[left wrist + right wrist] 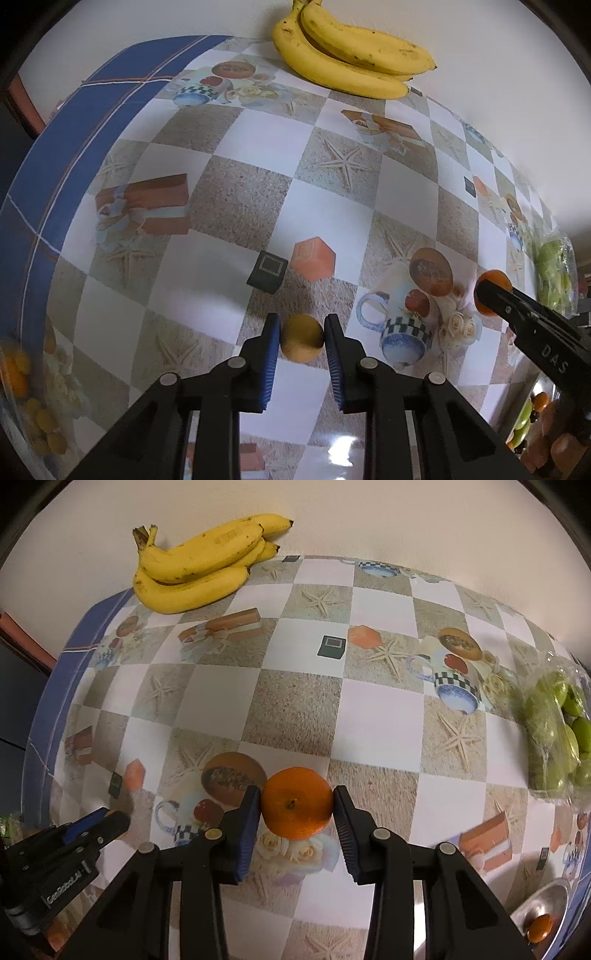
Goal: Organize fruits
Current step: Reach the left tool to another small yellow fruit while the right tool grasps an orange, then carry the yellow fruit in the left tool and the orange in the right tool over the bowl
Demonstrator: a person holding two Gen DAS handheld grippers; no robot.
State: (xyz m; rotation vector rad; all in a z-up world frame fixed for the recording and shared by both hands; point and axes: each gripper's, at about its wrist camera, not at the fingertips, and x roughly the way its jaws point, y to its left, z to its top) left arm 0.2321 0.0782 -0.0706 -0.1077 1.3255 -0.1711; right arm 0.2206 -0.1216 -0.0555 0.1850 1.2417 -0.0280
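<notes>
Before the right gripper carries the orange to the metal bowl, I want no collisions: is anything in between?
Nothing visible. The right gripper holds the orange; only bare tablecloth lies toward the metal bowl. The bagged green fruit sits farther back.

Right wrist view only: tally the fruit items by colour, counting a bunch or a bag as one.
Yellow: 1, the banana bunch
Orange: 2, the orange between the pads of the right gripper and a second orange in the metal bowl
Green: 1, the bag of green fruit
Total: 4
</notes>
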